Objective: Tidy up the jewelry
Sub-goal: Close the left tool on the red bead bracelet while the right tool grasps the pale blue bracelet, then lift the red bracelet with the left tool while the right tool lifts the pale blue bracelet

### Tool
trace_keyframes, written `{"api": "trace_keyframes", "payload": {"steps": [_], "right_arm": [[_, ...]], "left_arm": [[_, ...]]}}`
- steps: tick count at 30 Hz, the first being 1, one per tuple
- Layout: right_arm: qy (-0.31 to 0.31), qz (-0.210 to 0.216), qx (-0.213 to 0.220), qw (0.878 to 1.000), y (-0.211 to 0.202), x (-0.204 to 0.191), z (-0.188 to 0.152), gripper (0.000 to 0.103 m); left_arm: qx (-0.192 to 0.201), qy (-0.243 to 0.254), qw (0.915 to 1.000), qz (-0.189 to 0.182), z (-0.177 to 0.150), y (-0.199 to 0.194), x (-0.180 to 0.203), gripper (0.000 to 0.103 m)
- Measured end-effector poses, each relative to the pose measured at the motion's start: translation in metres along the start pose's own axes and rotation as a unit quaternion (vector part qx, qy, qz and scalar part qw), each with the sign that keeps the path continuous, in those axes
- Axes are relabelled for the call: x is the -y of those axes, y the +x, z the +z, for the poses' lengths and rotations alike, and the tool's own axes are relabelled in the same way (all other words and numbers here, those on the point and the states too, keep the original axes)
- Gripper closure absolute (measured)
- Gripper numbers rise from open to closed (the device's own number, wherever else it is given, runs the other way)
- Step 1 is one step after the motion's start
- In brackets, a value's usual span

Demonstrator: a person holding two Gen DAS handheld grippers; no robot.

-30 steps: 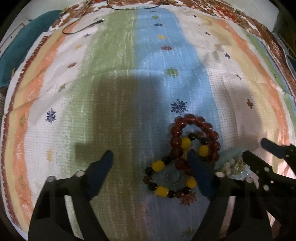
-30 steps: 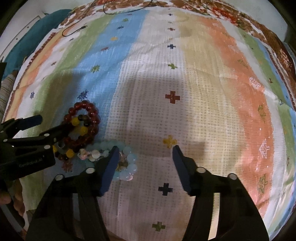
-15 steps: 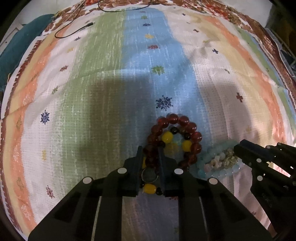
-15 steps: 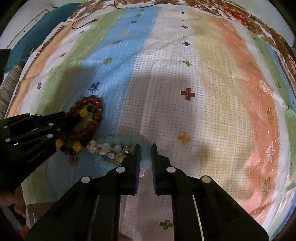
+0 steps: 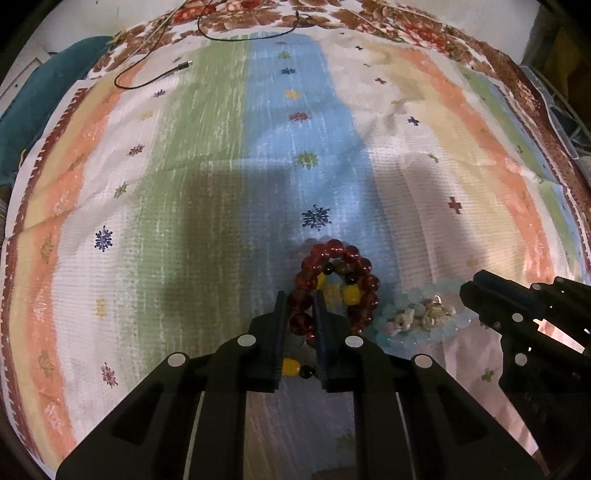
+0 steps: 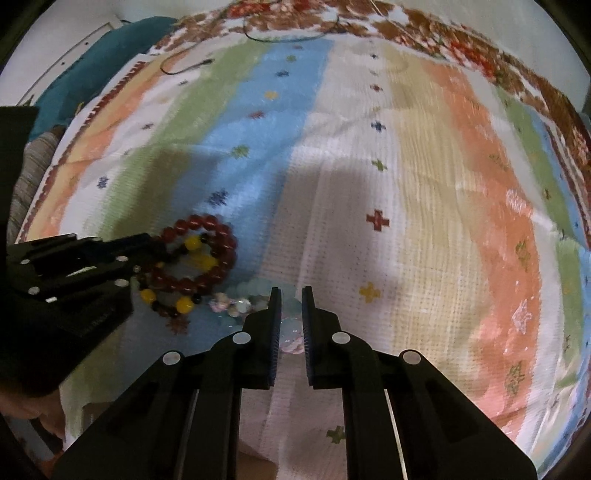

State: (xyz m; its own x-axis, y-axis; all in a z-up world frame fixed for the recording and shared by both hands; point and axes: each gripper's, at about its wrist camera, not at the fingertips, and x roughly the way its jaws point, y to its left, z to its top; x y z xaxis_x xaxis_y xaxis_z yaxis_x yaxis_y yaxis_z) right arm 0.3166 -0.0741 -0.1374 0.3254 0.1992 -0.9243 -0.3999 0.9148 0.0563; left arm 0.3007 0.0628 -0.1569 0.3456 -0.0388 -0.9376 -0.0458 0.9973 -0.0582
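Note:
A dark red bead bracelet (image 5: 336, 251) lies on the striped bedspread (image 5: 207, 206), overlapping a yellow-and-black bead bracelet (image 5: 351, 293). My left gripper (image 5: 299, 297) is shut on red beads at the bracelet's near side, and a yellow bead shows lower between the fingers. To the right sits a pale blue bead bracelet (image 5: 417, 321) with shell-like charms. In the right wrist view my right gripper (image 6: 290, 293) is shut on that pale blue bracelet (image 6: 251, 286), with beads between its fingers. The left gripper (image 6: 155, 247) reaches the red bracelet (image 6: 214, 225) from the left.
A black cable (image 5: 147, 79) lies at the far left of the bedspread. A teal cushion (image 5: 40, 99) sits beyond the left edge. A floral border (image 5: 406, 26) runs along the far side. Open bedspread stretches ahead and to the right (image 6: 443, 221).
Both grippers went from open to shut, the left on the red beads and the right on the pale blue beads. Both have since lifted slightly.

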Motion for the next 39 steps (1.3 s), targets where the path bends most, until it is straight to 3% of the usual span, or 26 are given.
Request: {"api": "trace_keyframes", "payload": {"steps": [22, 39], "right_arm": [[-0.019, 0.008, 0.05, 0.999, -0.058, -0.021, -0.01, 0.091], [-0.013, 0.005, 0.048, 0.999, -0.066, -0.019, -0.026, 0.091]], "left_arm": [[0.031, -0.008, 0.9994, -0.013, -0.012, -0.048, -0.001, 0.09], [0.052, -0.016, 0.9984, -0.016, -0.023, -0.079, 0.003, 0.09]]}}
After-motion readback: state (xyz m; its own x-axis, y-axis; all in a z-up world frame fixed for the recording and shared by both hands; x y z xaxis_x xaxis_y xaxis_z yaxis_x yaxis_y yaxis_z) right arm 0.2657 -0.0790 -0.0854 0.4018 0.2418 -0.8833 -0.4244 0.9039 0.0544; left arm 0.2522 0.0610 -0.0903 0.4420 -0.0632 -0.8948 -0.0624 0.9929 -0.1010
